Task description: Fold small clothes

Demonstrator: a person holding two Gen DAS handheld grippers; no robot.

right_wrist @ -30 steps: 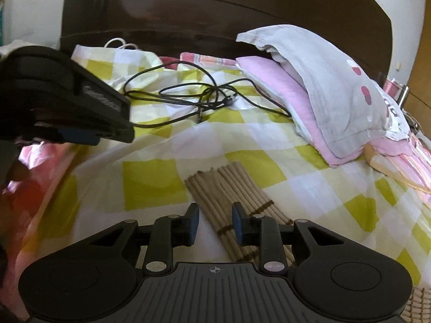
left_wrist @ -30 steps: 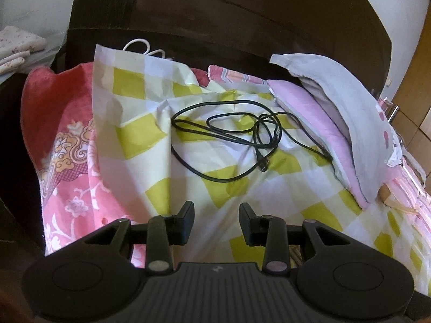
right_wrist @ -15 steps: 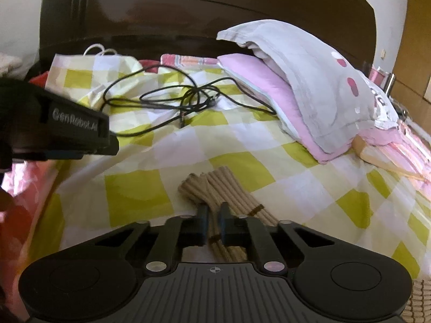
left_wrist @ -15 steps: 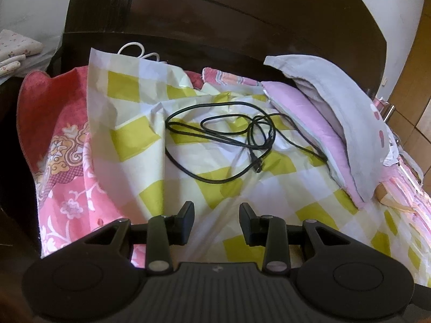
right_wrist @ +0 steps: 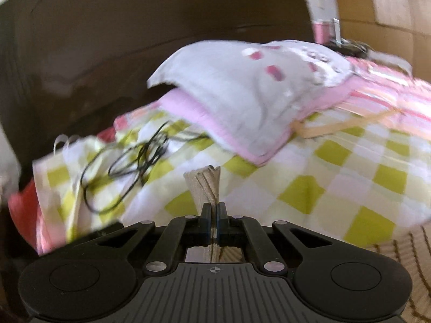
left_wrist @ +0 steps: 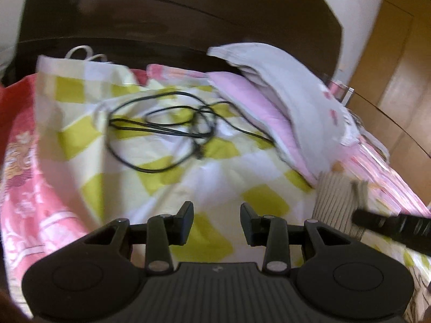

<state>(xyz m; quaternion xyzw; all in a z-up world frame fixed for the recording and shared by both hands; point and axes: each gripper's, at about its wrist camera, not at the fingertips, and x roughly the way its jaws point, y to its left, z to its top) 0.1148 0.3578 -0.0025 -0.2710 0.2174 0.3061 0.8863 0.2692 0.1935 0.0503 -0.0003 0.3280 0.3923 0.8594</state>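
Observation:
A beige ribbed garment with thin brown stripes (right_wrist: 206, 185) is pinched between the pads of my right gripper (right_wrist: 214, 212), which is shut on it and holds an edge lifted off the bed. In the left wrist view the same garment (left_wrist: 335, 202) hangs at the right, beside a dark part of the right gripper (left_wrist: 390, 226). My left gripper (left_wrist: 216, 222) stands open over the yellow-and-white checked sheet (left_wrist: 204, 177) with nothing between its fingers. More of the striped cloth lies at the lower right of the right wrist view.
A tangled black cable (left_wrist: 167, 132) lies on the sheet ahead. Grey and pink pillows (right_wrist: 242, 99) are stacked to the right. A pink floral blanket (left_wrist: 24, 177) covers the left edge. A dark wooden headboard (left_wrist: 188, 13) closes the far side.
My right gripper went from open to shut on the striped garment, then rose and rolled, pulling the cloth up. The left gripper shifted slightly; the lifted garment now shows at its right.

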